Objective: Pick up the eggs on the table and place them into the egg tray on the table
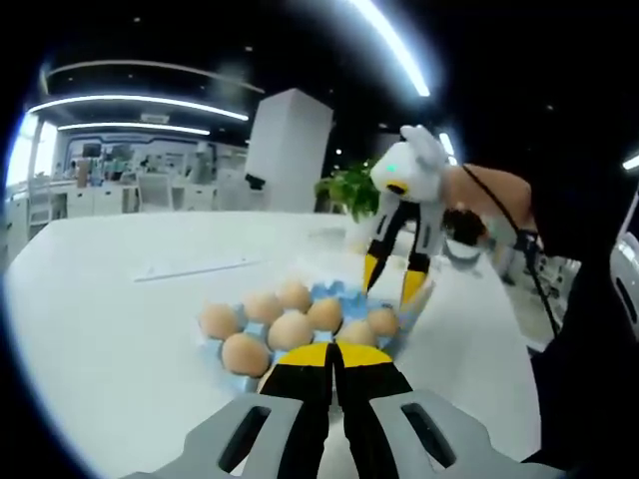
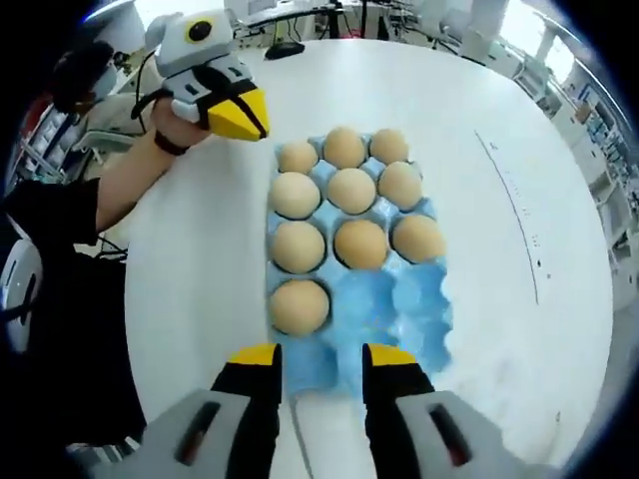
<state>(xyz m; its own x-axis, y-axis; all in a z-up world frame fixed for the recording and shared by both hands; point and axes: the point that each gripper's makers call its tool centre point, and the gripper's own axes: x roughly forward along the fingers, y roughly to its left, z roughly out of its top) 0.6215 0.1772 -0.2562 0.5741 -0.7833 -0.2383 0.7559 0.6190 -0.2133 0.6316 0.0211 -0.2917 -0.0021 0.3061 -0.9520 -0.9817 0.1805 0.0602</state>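
White bench (image 2: pixel 200 259) carries the blue egg tray (image 2: pixel 419 299) with ten eggs (image 2: pixel 351 190) seated; right tongs (image 2: pixel 319 361) spread and empty, left tongs (image 2: pixel 243 113) pressed together, so fetch the next egg gently and fill a near empty cup.

Grey tongs (image 2: pixel 319 364) with black, yellow-tipped jaws; black sleeve (image 2: pixel 55 215).

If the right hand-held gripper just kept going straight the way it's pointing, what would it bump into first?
Probably the near edge of the blue egg tray, since the right hand-held gripper points at its empty cups, beside the nearest egg. Depth is hard to judge.
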